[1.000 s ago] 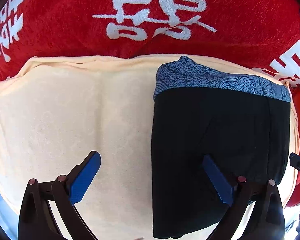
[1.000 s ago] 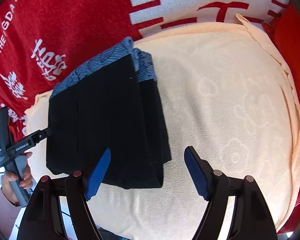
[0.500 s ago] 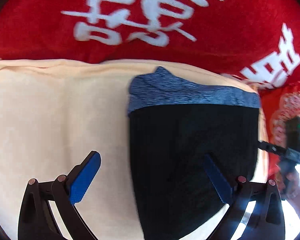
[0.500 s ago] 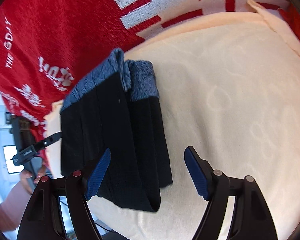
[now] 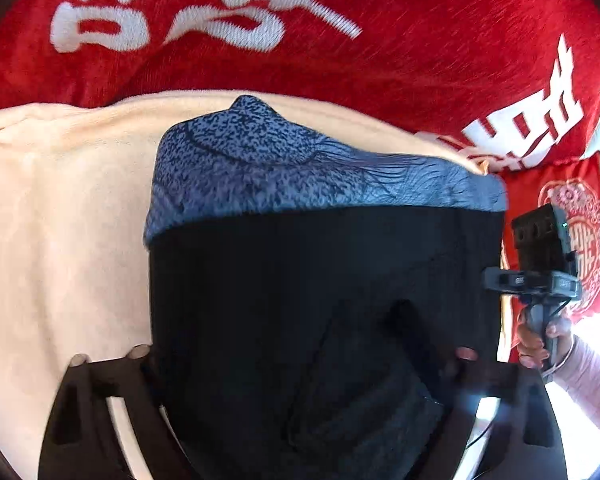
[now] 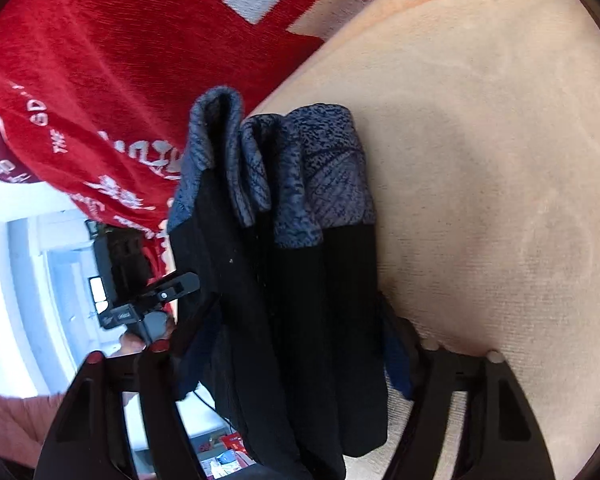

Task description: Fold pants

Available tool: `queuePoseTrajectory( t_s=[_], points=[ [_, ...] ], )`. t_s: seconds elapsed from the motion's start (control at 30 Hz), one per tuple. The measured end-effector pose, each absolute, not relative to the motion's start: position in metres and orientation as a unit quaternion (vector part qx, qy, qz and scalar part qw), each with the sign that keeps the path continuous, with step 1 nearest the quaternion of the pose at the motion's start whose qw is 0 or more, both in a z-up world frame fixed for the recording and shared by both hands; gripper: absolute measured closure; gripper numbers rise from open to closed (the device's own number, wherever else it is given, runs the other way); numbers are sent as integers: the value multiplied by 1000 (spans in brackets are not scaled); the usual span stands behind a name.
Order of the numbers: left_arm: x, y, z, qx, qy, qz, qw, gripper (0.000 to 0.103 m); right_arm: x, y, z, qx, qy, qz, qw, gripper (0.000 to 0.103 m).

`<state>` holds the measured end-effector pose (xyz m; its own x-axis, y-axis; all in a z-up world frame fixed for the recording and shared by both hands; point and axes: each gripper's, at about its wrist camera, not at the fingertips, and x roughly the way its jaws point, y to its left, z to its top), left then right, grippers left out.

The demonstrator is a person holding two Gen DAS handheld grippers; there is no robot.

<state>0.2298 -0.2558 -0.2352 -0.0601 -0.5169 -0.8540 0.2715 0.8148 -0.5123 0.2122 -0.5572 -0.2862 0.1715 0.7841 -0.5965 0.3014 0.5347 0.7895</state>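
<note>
Pants [image 5: 320, 300], black with a speckled blue waistband [image 5: 300, 172], are sitting folded into a compact stack and filling the centre and lower half of the left wrist view. They are lying on a cream towel [image 5: 60, 240], which is spreading over a red blanket [image 5: 380, 60] with white characters across the top of the frame.

Left gripper [image 5: 304, 360] is pushed in around the near edge of the stack; both fingers are hidden under or behind dark cloth, so I cannot tell whether it is pinching or merely straddling. Its black frame is showing at lower left and lower right.

Right gripper [image 6: 296, 364] is showing the same trouble from the right wrist view: the pants [image 6: 300, 320] are hanging between its fingers (one blue pad [image 6: 398, 364] peeking out at right, touching the fabric), grip state not readable. The folded layers are fanning at the waistband [image 6: 280, 172] in mid-frame, with the towel [image 6: 500, 160] at right and the blanket [image 6: 120, 60] at upper left.

Each view is catching the other handheld unit at its edge: right side in the left view [image 5: 540, 256], left side in the right view [image 6: 140, 292].
</note>
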Motion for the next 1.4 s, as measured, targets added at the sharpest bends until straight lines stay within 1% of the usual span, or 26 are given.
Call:
queuePoseTrajectory(
  t_s=[0.03,0.1,0.17,0.4,0.5,0.67,0.73,0.77,0.8,0.83,0.87,0.9,0.93,1.0,1.07,1.1,1.2,1.4],
  points=[
    [226,-256,-228,-87,664,-285,686,21,210,-558,-285,443,615,188,624,46],
    [223,-257,-219,-84,659,-276,695,28,207,-558,-278,453,611,186,622,52],
    [220,-257,-208,-88,655,-269,701,30,206,-558,-266,459,603,191,623,56],
    [173,-225,-162,-99,649,-247,712,30,175,-547,-234,489,593,233,596,56],
    [146,-210,-153,-99,653,-239,712,30,154,-535,-226,493,595,243,587,56],
    [113,-193,-171,-95,666,-231,703,30,117,-516,-227,490,603,236,584,56],
    [108,-193,-187,-86,673,-227,699,30,108,-506,-235,491,605,223,585,56],
    [104,-192,-198,-76,676,-221,698,28,102,-502,-242,487,609,215,588,56],
    [103,-189,-206,-69,677,-215,700,17,100,-496,-247,477,615,207,593,54],
    [101,-185,-211,-68,670,-209,709,11,96,-492,-253,460,621,196,604,49],
    [100,-182,-214,-69,662,-203,718,3,94,-490,-256,450,620,187,614,46],
    [100,-178,-217,-71,661,-200,720,0,92,-492,-259,449,616,178,622,43],
    [100,-177,-219,-76,661,-201,719,0,92,-493,-260,451,615,170,625,37],
    [100,-173,-221,-90,665,-198,714,0,92,-489,-256,432,618,157,638,34],
    [98,-172,-215,-75,663,-187,721,0,91,-486,-246,408,623,137,654,28],
    [96,-171,-209,-62,659,-178,728,0,91,-485,-240,390,628,118,662,23],
    [90,-167,-190,-28,650,-146,745,0,84,-487,-223,333,648,50,683,19],
    [68,-158,-157,30,635,-112,764,0,62,-485,-189,272,664,-17,696,19]
  ],
)
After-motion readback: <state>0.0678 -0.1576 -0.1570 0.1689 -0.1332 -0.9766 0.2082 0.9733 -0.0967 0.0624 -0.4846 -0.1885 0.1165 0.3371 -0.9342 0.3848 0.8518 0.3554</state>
